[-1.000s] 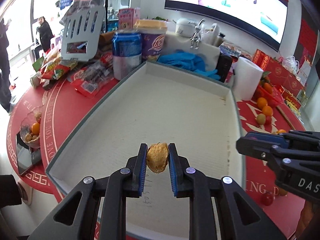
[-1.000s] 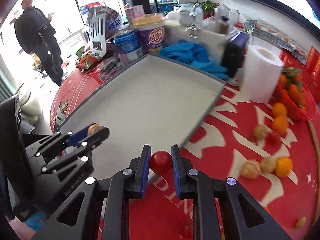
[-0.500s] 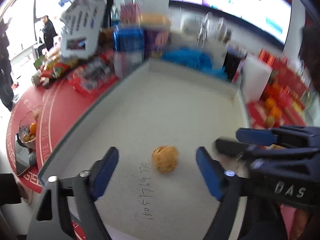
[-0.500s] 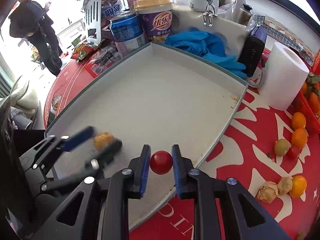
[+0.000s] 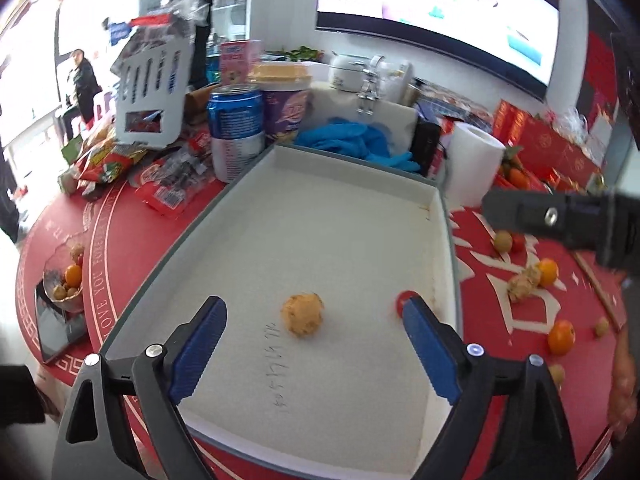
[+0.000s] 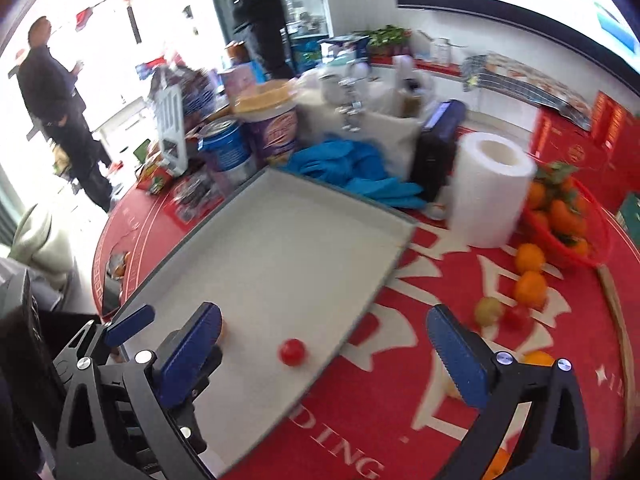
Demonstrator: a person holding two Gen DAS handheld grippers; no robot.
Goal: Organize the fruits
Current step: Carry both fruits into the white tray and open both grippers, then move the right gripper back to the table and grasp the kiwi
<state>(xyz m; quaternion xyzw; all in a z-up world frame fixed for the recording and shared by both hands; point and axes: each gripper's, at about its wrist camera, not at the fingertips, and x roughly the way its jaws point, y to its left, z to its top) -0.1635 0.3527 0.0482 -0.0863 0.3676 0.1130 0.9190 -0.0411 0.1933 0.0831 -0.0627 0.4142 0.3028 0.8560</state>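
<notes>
A wrinkled orange-brown fruit (image 5: 302, 314) lies in the white tray (image 5: 340, 216) near its front. My left gripper (image 5: 316, 344) is open and empty above it. A small red fruit (image 6: 292, 352) lies in the tray (image 6: 288, 240) near its right rim; in the left wrist view it (image 5: 402, 300) is half hidden behind my right finger. My right gripper (image 6: 326, 354) is open and empty above it. Loose oranges (image 6: 530, 288) and other small fruits (image 5: 524, 284) lie on the red tablecloth to the right.
A blue can (image 5: 236, 132), a purple cup (image 5: 285, 100), blue gloves (image 5: 360, 144), a paper roll (image 6: 490, 188) and snack packets (image 5: 160, 188) crowd the tray's far side. A red basket of oranges (image 6: 568, 224) stands right. A glass bowl of fruit (image 5: 66, 280) sits left.
Both grippers opened and let go: the orange-brown fruit dropped into the tray first, then the red fruit. Both grippers have pulled back from the tray.
</notes>
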